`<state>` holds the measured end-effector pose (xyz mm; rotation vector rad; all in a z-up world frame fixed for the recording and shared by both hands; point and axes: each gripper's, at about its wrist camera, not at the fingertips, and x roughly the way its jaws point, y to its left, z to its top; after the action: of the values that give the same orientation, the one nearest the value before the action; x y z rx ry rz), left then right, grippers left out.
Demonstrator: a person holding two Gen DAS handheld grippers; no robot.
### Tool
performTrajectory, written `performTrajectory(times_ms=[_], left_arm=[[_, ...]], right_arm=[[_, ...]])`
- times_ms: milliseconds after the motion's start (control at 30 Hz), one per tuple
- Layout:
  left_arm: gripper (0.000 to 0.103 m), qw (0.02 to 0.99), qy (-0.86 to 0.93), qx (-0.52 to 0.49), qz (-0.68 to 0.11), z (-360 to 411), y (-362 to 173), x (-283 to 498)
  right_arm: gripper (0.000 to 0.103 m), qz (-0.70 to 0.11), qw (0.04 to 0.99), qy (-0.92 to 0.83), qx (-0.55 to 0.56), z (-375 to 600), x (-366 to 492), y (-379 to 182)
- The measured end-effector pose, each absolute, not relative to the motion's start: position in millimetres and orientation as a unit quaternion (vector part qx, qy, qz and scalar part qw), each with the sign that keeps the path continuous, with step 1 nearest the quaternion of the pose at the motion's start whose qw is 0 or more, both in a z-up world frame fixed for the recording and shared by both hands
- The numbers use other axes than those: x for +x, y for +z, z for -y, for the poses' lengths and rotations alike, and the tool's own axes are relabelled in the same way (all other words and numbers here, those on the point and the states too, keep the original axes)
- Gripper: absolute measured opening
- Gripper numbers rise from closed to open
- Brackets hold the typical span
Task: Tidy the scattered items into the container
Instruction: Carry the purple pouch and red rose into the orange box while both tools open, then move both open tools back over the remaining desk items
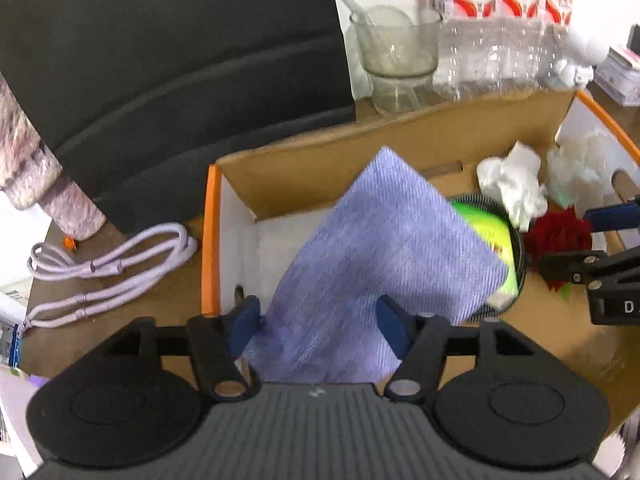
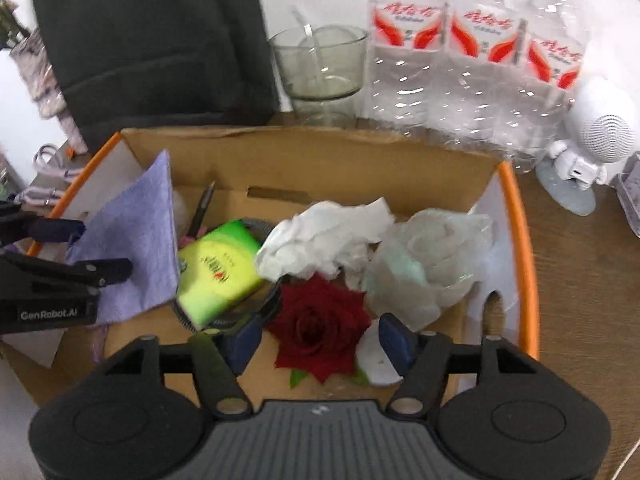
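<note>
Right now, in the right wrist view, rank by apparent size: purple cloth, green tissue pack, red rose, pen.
1. Purple cloth
2. Red rose and green tissue pack: look alike, rose nearer the camera
3. Pen

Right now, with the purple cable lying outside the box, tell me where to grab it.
Grip the purple cable at its bunched middle, where the coiled loops lie side by side, coming from above. It lies flat on the table, left of the cardboard box, so one pinch across gathers several strands.

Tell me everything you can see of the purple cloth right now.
The purple cloth is a soft, ribbed-weave square, lilac, slightly blurred. It stands tilted, one corner up, at the left end of the cardboard box, covering part of the green tissue pack. Its lower edge sits between the left gripper, whose jaws stand apart.
</note>
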<state>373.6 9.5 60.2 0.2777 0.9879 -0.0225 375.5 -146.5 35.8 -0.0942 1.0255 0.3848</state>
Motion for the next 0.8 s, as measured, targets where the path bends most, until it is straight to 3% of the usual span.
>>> performTrajectory(times_ms=[133, 433, 567, 700, 800], left_arm=[[0.086, 0.880, -0.020, 0.093, -0.466, -18, 85, 367], [0.088, 0.864, -0.016, 0.014, -0.504, -37, 123, 330], [0.089, 0.875, -0.016, -0.008, -0.484, -38, 138, 299], [0.101, 0.943, 0.039, 0.024, -0.328, -27, 150, 236], [0.102, 0.982, 0.029, 0.047, -0.180, -16, 142, 181]], right_arm=[[0.076, -0.483, 0.854, 0.191, 0.009, 168, 375, 60], [0.084, -0.529, 0.833, 0.164, 0.002, 185, 355, 99], [0.085, -0.516, 0.840, 0.166, -0.021, 181, 325, 116], [0.085, -0.437, 0.881, 0.179, -0.020, 173, 285, 137], [0.085, -0.328, 0.923, 0.201, -0.016, 174, 242, 140]])
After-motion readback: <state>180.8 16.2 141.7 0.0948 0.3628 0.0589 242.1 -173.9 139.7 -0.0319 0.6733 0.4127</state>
